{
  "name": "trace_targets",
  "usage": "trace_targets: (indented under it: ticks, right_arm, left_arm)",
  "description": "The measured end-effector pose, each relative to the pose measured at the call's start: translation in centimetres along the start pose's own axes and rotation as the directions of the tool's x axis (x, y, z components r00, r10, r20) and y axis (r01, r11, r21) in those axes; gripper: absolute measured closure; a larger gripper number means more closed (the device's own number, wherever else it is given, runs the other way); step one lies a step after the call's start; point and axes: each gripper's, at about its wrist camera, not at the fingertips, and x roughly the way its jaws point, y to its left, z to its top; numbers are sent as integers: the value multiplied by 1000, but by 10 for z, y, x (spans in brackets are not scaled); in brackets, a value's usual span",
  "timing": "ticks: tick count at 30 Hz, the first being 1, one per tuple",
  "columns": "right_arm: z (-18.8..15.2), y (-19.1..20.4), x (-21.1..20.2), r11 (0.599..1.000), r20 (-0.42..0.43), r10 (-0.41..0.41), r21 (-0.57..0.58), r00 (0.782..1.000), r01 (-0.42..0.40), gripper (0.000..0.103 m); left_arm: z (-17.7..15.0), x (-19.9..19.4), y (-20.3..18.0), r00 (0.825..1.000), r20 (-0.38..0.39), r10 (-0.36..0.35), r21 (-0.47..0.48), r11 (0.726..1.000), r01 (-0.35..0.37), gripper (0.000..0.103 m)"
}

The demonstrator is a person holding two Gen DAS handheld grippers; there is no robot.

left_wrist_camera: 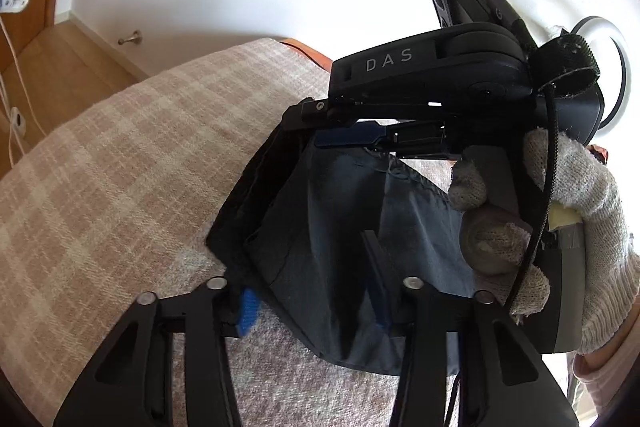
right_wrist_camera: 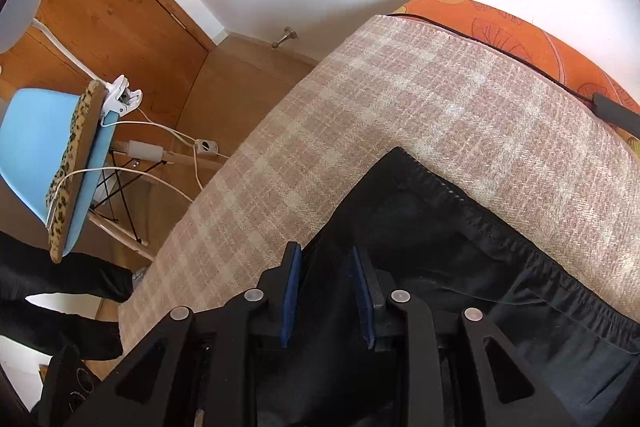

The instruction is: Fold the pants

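Observation:
Dark navy pants lie on a beige plaid blanket. In the left wrist view my left gripper is open, its blue-padded fingers straddling a raised fold of the fabric. The right gripper's black body, held by a gloved hand, sits just beyond at the pants' far edge. In the right wrist view my right gripper is open with a narrow gap, its fingers low over the pants near the elastic waistband edge. Whether cloth lies between them is unclear.
The blanket covers an orange patterned surface carrying a black cable and box. Left of it are wooden floor, a blue chair with a leopard-print cushion, a white clamp lamp and cords. A white wall stands behind.

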Motion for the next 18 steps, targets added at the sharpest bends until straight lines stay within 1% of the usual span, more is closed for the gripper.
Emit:
trace_targets:
  ticks: [1,4,5,6,8,10,13,14,15,16,18]
  right_arm:
    - [1,1,-2,1000,-3,-17,-2,1000,17,60]
    - [7,4,-7,998,-7,-65,-10,998,65,54]
    - [9,5,-8,997,-10,-78,-8,997,78,47]
    - [11,6,-9,996,-15,-88,-8,996,88,44]
    - [14,13,-10,995,-26,-100,-30,995,99,44]
    - [17,21,-7,990,-48,-128,-63,991,125,44]
    - [16,22,5,979,-103,-189,-94,977,180,45]
    - [15,20,9,978,-116,-198,-94,973,188,53]
    - [14,17,12,978,-128,-196,-92,972,186,66]
    - [12,13,15,979,-137,-193,-85,972,183,72]
    - [7,8,15,983,-129,-175,-81,976,165,92]
  left_arm:
    - [1,-3,-2,1000,11,0,18,1000,0,92]
    - [-1,-5,-13,999,29,-22,85,996,20,94]
    - [-2,-6,-17,999,38,-21,107,994,17,96]
    - [-3,-8,-21,999,46,-27,129,991,21,96]
    - [-5,-10,-27,998,53,-32,163,986,22,97]
    - [-6,-12,-29,998,54,-40,175,984,30,97]
    - [-6,-12,-30,998,52,-41,174,984,32,98]
    - [-6,-12,-31,998,53,-40,175,984,30,98]
    - [-6,-13,-31,998,52,-43,177,984,33,98]
    - [-7,-13,-32,998,50,-44,181,983,35,98]
    - [-10,-16,-35,998,49,-42,196,980,32,99]
